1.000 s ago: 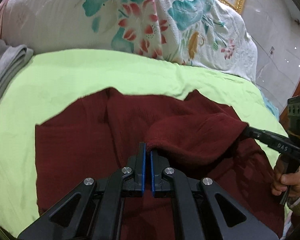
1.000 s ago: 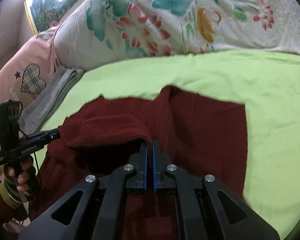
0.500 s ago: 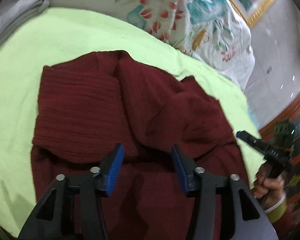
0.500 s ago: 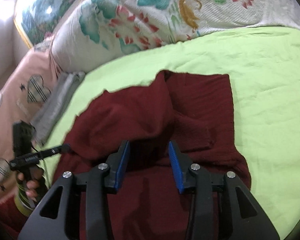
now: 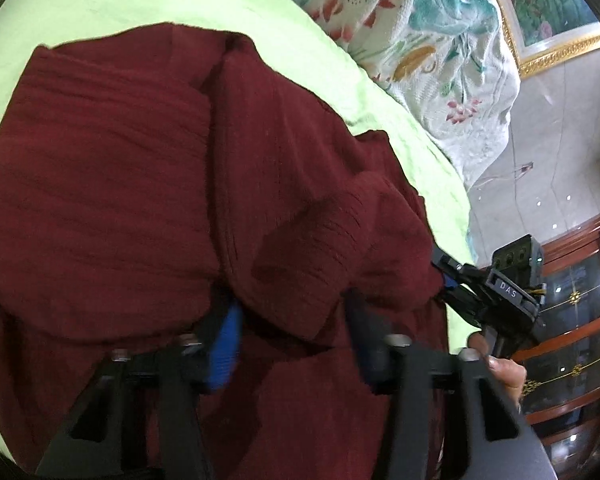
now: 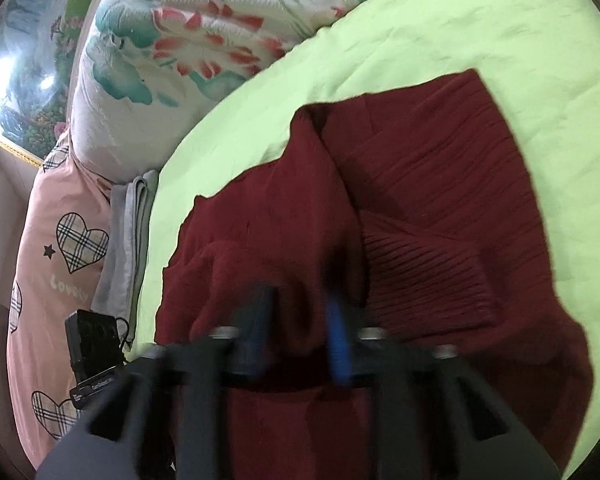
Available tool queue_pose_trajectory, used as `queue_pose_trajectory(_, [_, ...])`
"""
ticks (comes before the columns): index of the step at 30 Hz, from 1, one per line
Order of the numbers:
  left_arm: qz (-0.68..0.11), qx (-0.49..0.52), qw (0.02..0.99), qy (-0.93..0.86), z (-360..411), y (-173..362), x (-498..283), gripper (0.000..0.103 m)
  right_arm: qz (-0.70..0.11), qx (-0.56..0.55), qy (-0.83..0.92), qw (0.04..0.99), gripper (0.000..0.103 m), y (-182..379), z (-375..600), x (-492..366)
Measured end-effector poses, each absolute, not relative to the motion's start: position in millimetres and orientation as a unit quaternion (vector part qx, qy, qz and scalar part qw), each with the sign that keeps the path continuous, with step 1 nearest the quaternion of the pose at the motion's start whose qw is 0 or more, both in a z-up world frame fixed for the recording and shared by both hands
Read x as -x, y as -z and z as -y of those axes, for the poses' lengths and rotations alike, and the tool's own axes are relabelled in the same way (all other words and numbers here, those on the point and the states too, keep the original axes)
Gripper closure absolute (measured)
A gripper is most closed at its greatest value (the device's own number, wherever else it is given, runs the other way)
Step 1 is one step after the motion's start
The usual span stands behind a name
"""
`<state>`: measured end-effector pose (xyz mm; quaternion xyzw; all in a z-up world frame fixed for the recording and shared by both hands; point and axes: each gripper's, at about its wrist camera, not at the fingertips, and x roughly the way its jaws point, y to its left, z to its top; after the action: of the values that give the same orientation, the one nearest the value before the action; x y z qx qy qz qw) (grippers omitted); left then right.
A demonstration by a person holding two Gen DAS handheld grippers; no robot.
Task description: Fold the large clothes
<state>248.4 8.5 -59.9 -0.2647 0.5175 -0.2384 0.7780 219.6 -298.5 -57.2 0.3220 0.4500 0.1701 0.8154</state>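
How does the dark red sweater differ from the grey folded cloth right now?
Colour: the dark red knitted sweater is ribbed maroon; the grey folded cloth is plain pale grey.
Pose: the sweater lies broad and rumpled, the grey cloth in a narrow tidy stack.
Place: the sweater is under the open right hand-held gripper; the grey cloth lies at the light green bedsheet edge, beside the pink heart-print pillow.
Both are fabric.

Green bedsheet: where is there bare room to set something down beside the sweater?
Bare green sheet lies between the maroon sweater and floral quilt, and along the sweater's right edge. Crowded: grey folded cloth and pink heart bedding at left.
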Motion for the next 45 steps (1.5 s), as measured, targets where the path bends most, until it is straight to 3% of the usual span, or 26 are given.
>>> queue_pose_trajectory(1, [-0.517,0.262,0.780,0.237,-7.5,59.6,-250.4,0.100,-0.445,-0.327,-0.170,0.816,0.093,55.9,298.2,-219.8])
queue_pose_trajectory(9, [-0.402,0.256,0.845,0.244,-29.3,4.4,-247.8,0.100,-0.261,-0.387,-0.232,0.853,0.099,13.7,317.0,-198.5])
queue_pose_trajectory(17, [-0.434,0.244,0.834,0.237,-26.3,43.2,-237.8,0.100,-0.372,-0.358,-0.202,0.832,0.098,46.8,311.1,-194.9])
queue_pose_trajectory(20, [-0.438,0.240,0.833,0.238,-25.5,43.9,-237.8,0.100,-0.376,-0.346,-0.192,0.838,0.098,42.9,311.5,-195.4])
queue_pose_trajectory(23, [-0.440,0.240,0.831,0.240,-27.5,43.0,-238.1,0.100,-0.399,-0.324,-0.182,0.838,0.082,38.9,302.0,-202.2])
queue_pose_trajectory(25, [-0.442,0.243,0.829,0.241,-28.3,42.1,-238.8,0.100,-0.407,-0.308,-0.179,0.841,0.047,39.4,291.8,-205.2])
queue_pose_trajectory(28, [-0.445,0.243,0.827,0.242,-31.6,43.3,-237.8,0.100,-0.421,-0.284,-0.165,0.845,0.041,43.6,277.1,-211.2])
queue_pose_trajectory(29, [-0.445,0.242,0.827,0.241,-31.2,43.7,-237.7,0.100,-0.433,-0.277,-0.151,0.845,0.042,48.0,273.8,-214.4])
queue_pose_trajectory(30, [-0.446,0.241,0.827,0.241,-30.8,43.4,-237.9,0.100,-0.443,-0.274,-0.139,0.842,0.051,53.3,271.7,-217.6])
queue_pose_trajectory(31, [-0.448,0.240,0.827,0.239,-30.0,43.8,-238.0,0.100,-0.453,-0.274,-0.132,0.838,0.079,59.3,270.0,-221.5])
queue_pose_trajectory(32, [-0.450,0.238,0.828,0.237,-28.4,43.9,-238.5,0.100,-0.465,-0.274,-0.130,0.832,0.093,65.0,268.4,-225.1])
queue_pose_trajectory(35, [-0.438,0.234,0.833,0.246,-25.9,36.5,-235.8,0.100,-0.436,-0.303,-0.156,0.833,0.096,62.8,272.4,-225.8])
queue_pose_trajectory(39, [-0.402,0.236,0.845,0.264,-29.5,22.6,-226.4,0.100,-0.292,-0.438,-0.239,0.816,0.096,49.3,315.4,-203.3])
queue_pose_trajectory(45, [-0.445,0.199,0.839,0.241,-21.0,50.7,-230.3,0.100,-0.400,-0.366,-0.131,0.830,0.096,84.6,331.3,-200.2])
